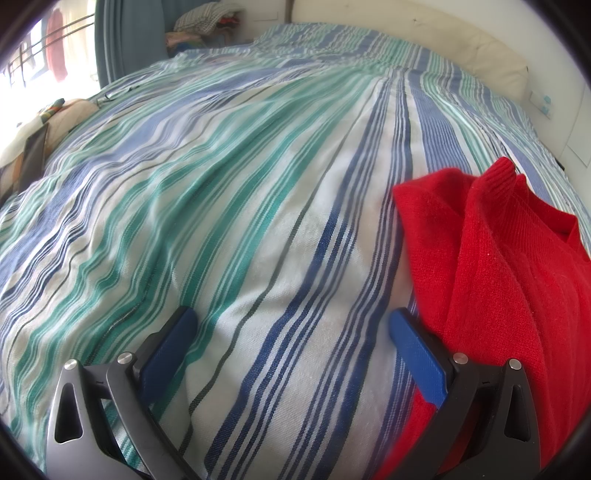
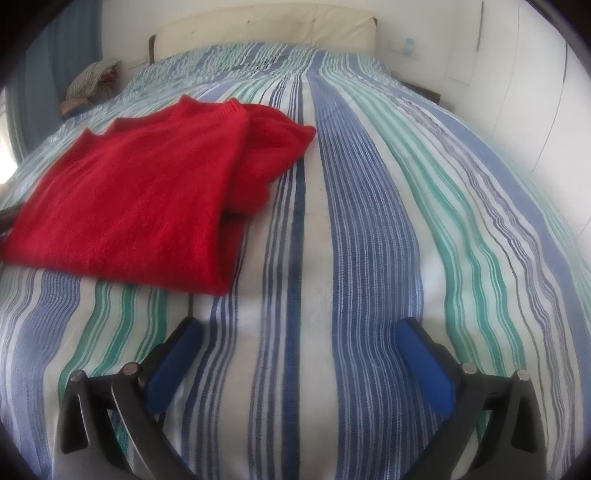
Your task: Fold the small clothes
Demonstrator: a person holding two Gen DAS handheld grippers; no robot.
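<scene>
A red knitted sweater [image 2: 147, 192] lies folded on the striped bedspread [image 2: 351, 229], up and left of my right gripper [image 2: 299, 332]. That gripper is open over bare bedspread, well short of the sweater's near edge. In the left wrist view the same red sweater [image 1: 509, 266] fills the right side, with a ribbed edge sticking up. My left gripper [image 1: 291, 321] is open; its right finger [image 1: 417, 354] lies against the sweater's left edge, and only striped cloth [image 1: 221, 206] shows between the fingers.
A cream headboard [image 2: 266, 33] and white wall close the far end of the bed. A heap of clothes [image 1: 207, 18] sits at the far left corner beside a blue curtain [image 1: 125, 33]. A dark flat object [image 1: 33, 158] lies at the bed's left edge.
</scene>
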